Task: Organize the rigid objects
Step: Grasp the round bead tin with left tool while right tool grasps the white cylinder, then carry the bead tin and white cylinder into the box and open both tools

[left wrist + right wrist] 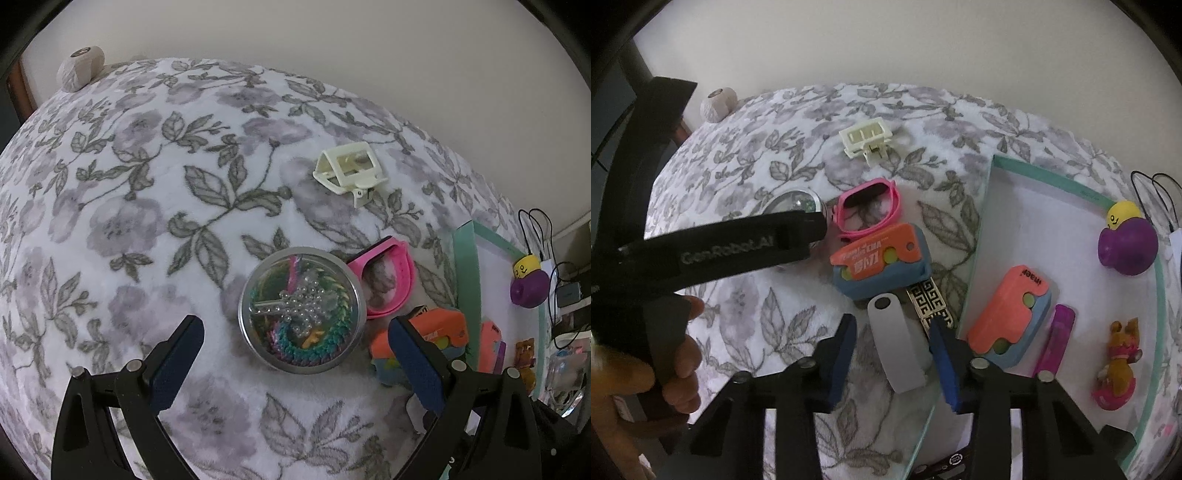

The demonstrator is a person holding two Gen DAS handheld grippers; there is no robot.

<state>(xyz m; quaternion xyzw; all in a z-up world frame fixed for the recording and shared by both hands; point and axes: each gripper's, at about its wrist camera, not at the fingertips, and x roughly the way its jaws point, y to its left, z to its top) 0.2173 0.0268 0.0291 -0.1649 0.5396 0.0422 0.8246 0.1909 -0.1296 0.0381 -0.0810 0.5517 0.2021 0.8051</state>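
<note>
My left gripper (295, 326) is open wide over the flowered blanket. A round metal tin (301, 310) with a clear lid, full of beads and bright trinkets, lies between and just beyond its blue pads. My right gripper (894, 356) points down at a flat grey stick (895, 347) that lies between its pads. A gap shows on the left side, so it is open. A black and gold patterned piece (929, 302) lies just beyond the right fingertip. An orange and blue toy (879, 258) and a pink strap (868, 208) lie further on.
A teal-rimmed tray (982, 236) on the right holds another orange and blue toy (1012, 314), a purple tube (1056, 339), a dog figurine (1119, 362) and a purple and yellow toy (1126, 240). A cream hair claw (349, 170) lies farther back. A hand (683, 354) grips the left tool. Cables hang at the right edge.
</note>
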